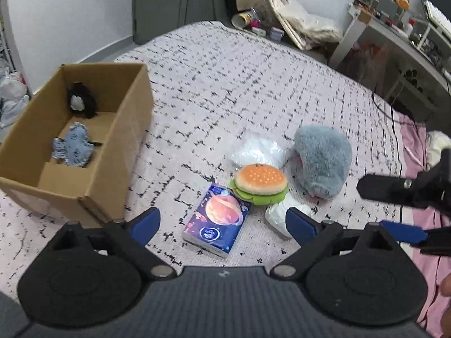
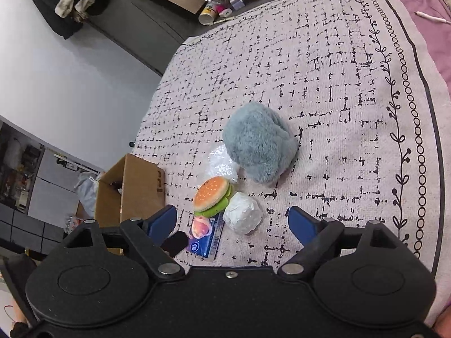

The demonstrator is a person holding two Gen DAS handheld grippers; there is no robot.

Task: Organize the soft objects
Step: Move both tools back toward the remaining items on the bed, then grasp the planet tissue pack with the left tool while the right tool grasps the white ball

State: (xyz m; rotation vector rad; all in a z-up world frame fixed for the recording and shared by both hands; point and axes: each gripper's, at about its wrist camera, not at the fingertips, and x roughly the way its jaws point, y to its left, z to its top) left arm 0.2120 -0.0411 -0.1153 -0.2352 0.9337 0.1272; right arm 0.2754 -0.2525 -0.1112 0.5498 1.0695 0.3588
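Observation:
On the patterned bedspread lie a plush hamburger [image 1: 260, 183] [image 2: 212, 195], a fluffy grey-blue plush [image 1: 321, 163] [image 2: 260, 148], a blue tissue pack with a planet print [image 1: 215, 221] [image 2: 207, 235], a white wrapped bundle [image 1: 282, 215] [image 2: 243, 215] and a clear plastic bag [image 1: 258, 149] [image 2: 221, 166]. The cardboard box [image 1: 124, 129] [image 2: 132, 188] at the left holds a small blue plush [image 1: 73, 148] and a black-and-white plush [image 1: 81, 100]. My left gripper [image 1: 222, 221] hovers open above the tissue pack. My right gripper [image 2: 232, 224] [image 1: 394, 211] stands open over the white bundle, nothing between its fingers.
A pink sheet [image 1: 417, 146] with a black cable and a pen [image 2: 431, 18] borders the bedspread on the right. Beyond the bed's far edge are a grey cabinet, tins and bags [image 1: 298, 17], and a cluttered desk [image 1: 394, 28].

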